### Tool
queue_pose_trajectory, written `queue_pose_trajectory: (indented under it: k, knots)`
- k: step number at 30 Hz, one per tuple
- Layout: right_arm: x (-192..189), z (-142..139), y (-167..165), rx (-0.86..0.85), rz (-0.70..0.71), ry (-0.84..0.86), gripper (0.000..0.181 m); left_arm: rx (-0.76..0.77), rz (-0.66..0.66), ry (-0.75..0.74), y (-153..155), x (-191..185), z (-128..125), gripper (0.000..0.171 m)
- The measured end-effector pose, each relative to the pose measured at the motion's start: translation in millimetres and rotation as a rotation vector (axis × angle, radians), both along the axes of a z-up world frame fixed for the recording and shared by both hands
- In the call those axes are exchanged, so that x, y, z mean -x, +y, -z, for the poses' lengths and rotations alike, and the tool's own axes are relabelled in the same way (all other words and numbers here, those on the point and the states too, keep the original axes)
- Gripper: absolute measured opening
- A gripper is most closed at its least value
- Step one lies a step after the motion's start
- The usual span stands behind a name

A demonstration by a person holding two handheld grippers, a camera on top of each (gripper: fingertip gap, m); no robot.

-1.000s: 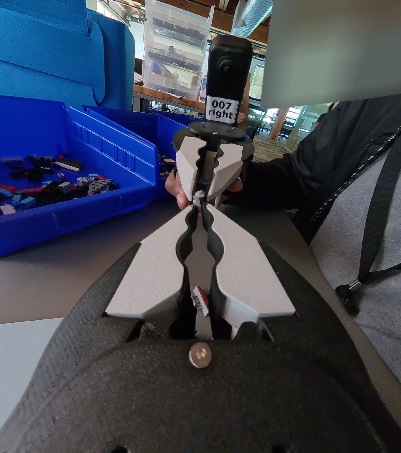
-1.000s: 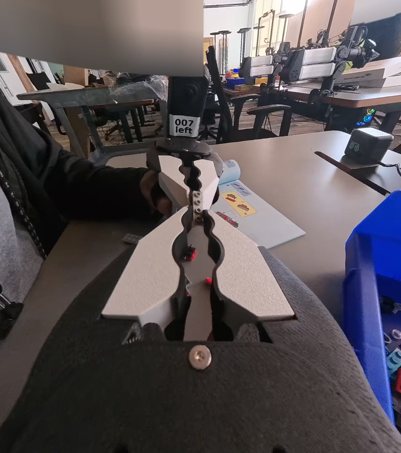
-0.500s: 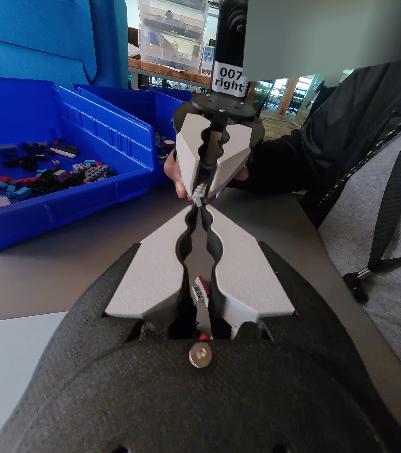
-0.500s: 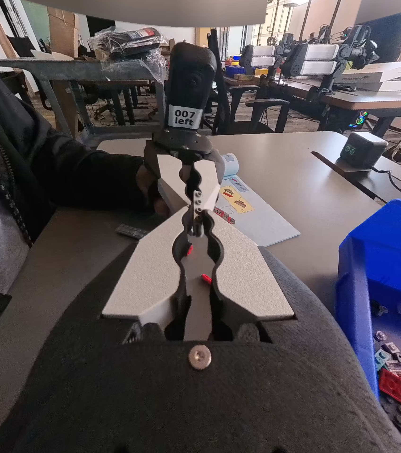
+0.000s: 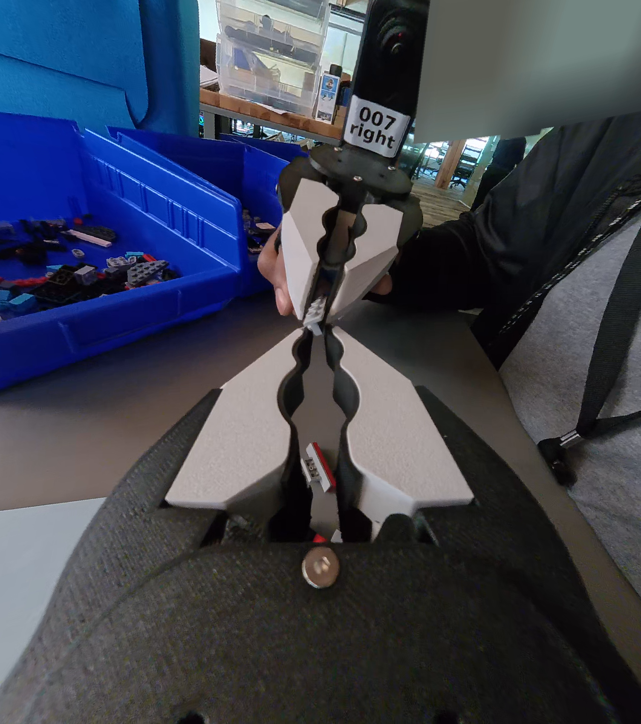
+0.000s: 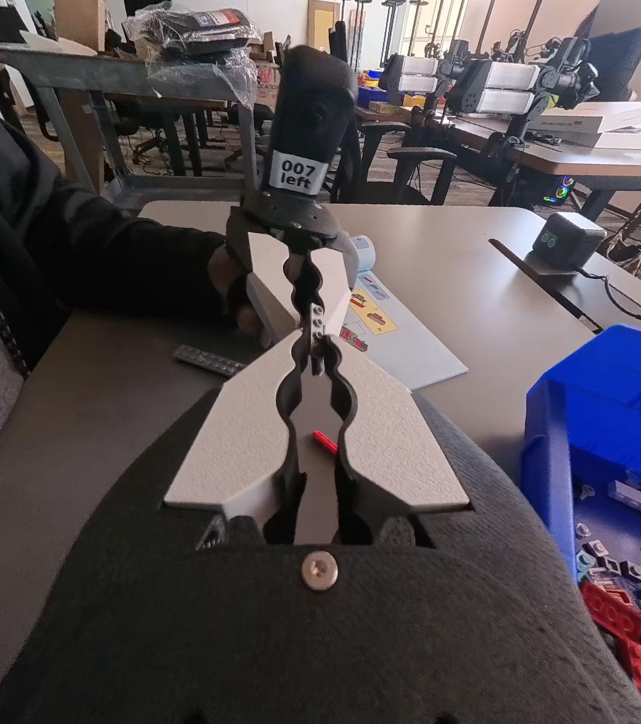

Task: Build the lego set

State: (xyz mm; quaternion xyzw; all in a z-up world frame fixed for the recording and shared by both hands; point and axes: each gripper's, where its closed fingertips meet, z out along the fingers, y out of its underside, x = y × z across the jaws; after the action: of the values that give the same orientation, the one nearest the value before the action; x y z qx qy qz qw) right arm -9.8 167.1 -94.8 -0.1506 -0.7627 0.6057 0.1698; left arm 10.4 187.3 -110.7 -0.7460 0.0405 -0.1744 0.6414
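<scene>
A light grey studded plate [image 6: 316,325] is held in the air between the two grippers, which face each other tip to tip. My right gripper [image 6: 313,348] is shut on its near end. My left gripper [image 5: 316,333] is closed on its other end [image 5: 316,313]; the exact contact is partly hidden. Under the left gripper, a small grey and red piece [image 5: 316,468] shows through the gap between the fingers. A small red piece [image 6: 324,442] lies on the table under the right gripper. A dark grey long plate [image 6: 209,358] lies on the table beside the left gripper.
A blue bin [image 5: 146,219] holds several loose bricks to the left; it also shows in the right wrist view [image 6: 604,411]. An instruction booklet [image 6: 401,352] lies open on the grey table [image 6: 467,282]. A black box [image 6: 567,243] with a cable sits far right. The person's torso [image 5: 585,313] is close by. Only a small space, under 4 cm, lies between the two pairs of fingers.
Both grippers stayed tip to tip on the grey plate while lifting and tilting together. The dark grey long plate on the table has come into the right wrist view.
</scene>
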Motion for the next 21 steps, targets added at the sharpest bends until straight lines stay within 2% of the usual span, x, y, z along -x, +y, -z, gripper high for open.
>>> queue_pose_trajectory:
  k: [9,21]
  knots:
    - [-5.4,0.5,-1.6,-0.006,-0.035,-0.003,0.009,0.0,0.03,-0.005,-0.9,-4.9,1.5,0.002]
    - [-5.7,-4.7,2.6,0.049,-0.051,-0.051,0.02,-0.015,0.007,-0.019,-1.1,-0.4,-1.0,0.0]
